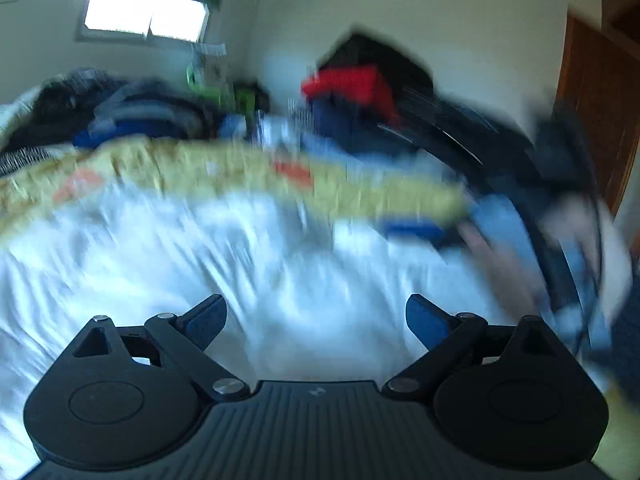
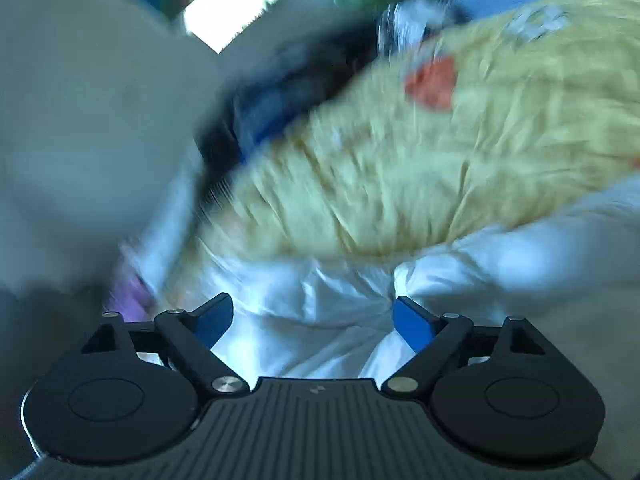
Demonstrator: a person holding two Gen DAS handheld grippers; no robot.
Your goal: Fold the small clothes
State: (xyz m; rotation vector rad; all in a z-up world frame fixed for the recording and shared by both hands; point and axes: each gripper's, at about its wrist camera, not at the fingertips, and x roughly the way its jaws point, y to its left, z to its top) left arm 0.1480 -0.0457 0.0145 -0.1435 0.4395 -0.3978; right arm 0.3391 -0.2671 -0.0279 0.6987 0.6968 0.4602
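Both views are blurred by motion. A white garment point(image 1: 248, 264) lies spread on the bed in front of my left gripper point(image 1: 316, 320), which is open and empty above it. In the right wrist view the same white cloth point(image 2: 316, 320) lies rumpled between the fingers of my right gripper point(image 2: 313, 318), which is open wide with nothing held. A yellow patterned bedcover with orange patches point(image 1: 248, 176) lies behind the white garment; it also shows in the right wrist view point(image 2: 460, 152).
A heap of dark, blue and red clothes point(image 1: 360, 100) is piled at the back of the bed, and more dark clothes point(image 1: 120, 108) at the back left. A window point(image 1: 144, 12) is in the far wall. A wooden door point(image 1: 596, 112) stands at the right.
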